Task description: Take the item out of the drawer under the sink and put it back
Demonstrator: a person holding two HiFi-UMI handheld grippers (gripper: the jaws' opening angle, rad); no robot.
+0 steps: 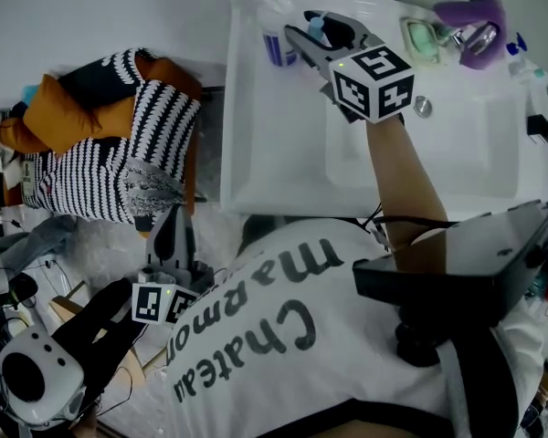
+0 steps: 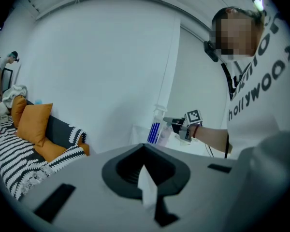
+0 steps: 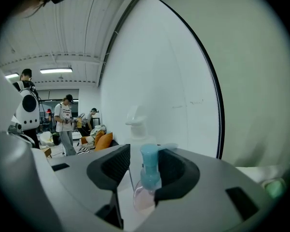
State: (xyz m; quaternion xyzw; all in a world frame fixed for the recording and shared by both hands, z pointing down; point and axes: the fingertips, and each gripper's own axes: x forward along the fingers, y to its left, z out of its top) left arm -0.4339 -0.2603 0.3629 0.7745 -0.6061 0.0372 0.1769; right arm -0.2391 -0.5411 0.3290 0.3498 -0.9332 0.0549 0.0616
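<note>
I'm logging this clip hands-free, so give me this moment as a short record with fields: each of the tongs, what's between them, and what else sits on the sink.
Right tongs: open, reaching over the back left of the sink
Between them: small pump bottle, blue head, clear pinkish body, not clamped
Left tongs: shut, empty, held low at the person's side
Behind the bottle: taller white pump bottle with blue stripes
Also on sink: green soap dish
</note>
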